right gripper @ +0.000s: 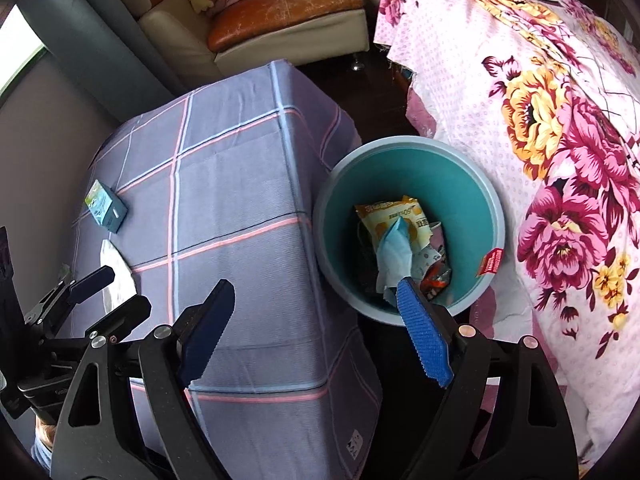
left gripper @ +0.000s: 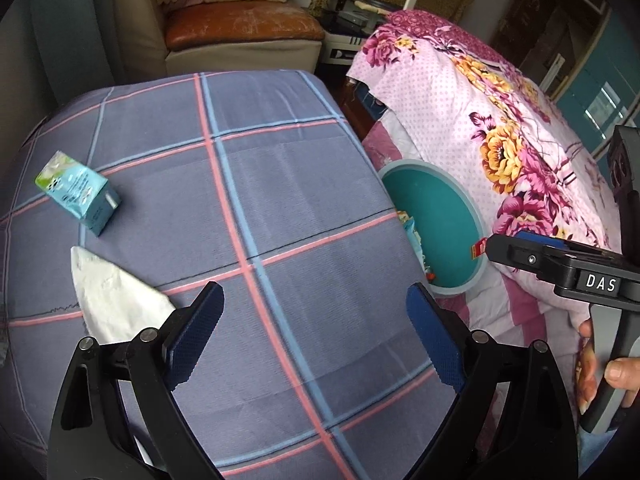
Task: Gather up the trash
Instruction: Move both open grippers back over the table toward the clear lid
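While both grippers hang with fingers spread and empty, the left gripper (left gripper: 315, 334) sits over the table (left gripper: 280, 152). Carton (left gripper: 80, 192) and tissue (left gripper: 116, 300) lie far left; the right gripper (right gripper: 316, 334) is near the bin (right gripper: 408, 224).

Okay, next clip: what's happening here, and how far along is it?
A person with a handheld gripper in each hand is clearing trash off a plaid-covered table into a teal bin beside it. Both the left gripper and right gripper are open and empty. The bin already holds wrappers and a blue glove. A small carton and a white tissue still lie on the table.
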Demonstrator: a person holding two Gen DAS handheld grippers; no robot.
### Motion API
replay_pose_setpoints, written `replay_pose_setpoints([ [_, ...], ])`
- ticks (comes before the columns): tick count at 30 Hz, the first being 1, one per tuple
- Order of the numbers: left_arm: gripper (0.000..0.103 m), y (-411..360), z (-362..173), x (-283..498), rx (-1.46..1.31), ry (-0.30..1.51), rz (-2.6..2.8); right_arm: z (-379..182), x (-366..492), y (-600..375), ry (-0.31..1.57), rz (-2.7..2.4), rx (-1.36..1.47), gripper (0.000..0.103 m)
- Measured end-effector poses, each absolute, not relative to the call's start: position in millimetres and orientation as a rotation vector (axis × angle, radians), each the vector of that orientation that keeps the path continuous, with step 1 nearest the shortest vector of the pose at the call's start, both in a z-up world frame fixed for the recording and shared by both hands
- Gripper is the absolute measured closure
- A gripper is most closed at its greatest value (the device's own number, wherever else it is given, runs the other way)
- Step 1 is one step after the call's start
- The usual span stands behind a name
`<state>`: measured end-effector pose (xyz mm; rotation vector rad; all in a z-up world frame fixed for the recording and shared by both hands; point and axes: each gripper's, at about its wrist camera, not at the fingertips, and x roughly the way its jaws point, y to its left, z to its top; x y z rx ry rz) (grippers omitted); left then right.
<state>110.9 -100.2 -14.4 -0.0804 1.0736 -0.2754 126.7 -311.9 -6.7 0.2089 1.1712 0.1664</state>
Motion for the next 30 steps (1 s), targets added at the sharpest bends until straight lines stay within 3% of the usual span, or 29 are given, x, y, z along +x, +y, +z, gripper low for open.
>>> replay_pose_setpoints([
  [20, 0.01, 49, -58, 7, -0.176, 1.18, -0.063, -29, 73, -201, 1.247, 0.342, 0.088, 0.023],
  [30, 0.01, 53, -70, -6, -0.163, 1.185, -0.034, -43, 66, -178, 1.278, 0.384, 0.072, 0.023],
])
